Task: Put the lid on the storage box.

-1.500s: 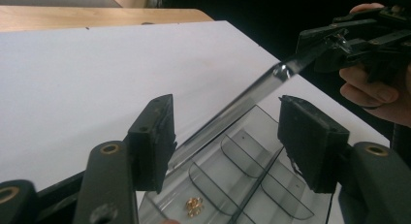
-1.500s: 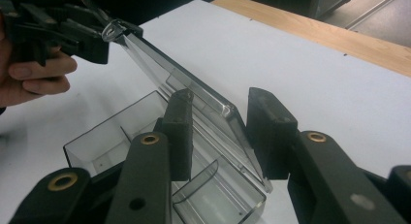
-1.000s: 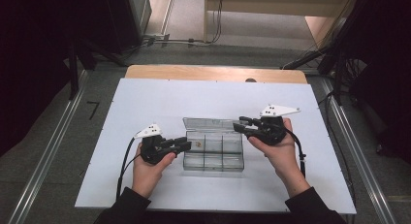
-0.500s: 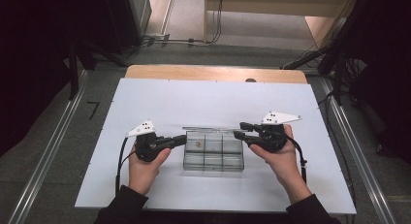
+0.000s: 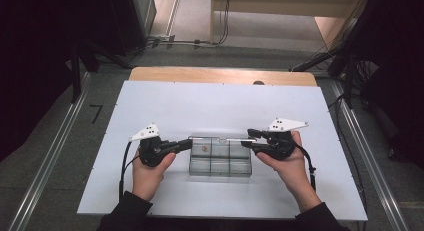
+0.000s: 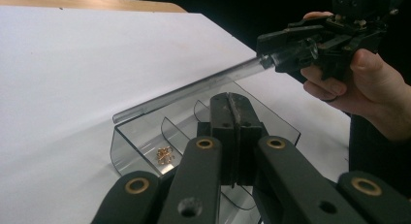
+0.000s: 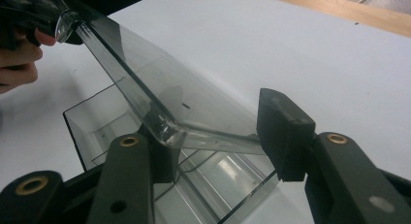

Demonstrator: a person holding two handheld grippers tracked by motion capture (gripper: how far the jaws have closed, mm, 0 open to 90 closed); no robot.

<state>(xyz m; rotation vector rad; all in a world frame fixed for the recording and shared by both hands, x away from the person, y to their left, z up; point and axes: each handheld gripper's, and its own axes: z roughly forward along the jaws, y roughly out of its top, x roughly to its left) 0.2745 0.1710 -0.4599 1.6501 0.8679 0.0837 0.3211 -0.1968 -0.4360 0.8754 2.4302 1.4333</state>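
The fingers (image 6: 232, 132) of the left gripper (image 5: 184, 145) are pressed fully together, with nothing visible between them, at the left end of the clear plastic compartment box (image 5: 220, 166) in the middle of the white table board (image 5: 150, 101). The right gripper (image 7: 220, 136) has just been opening its jaws; they stand half wide around the front edge of the box's transparent hinged lid (image 7: 160, 98), which is half raised. The risk I see: if the jaws open more, the lid can slip and fall, shaking the small golden parts (image 6: 165, 155) lying in one compartment.
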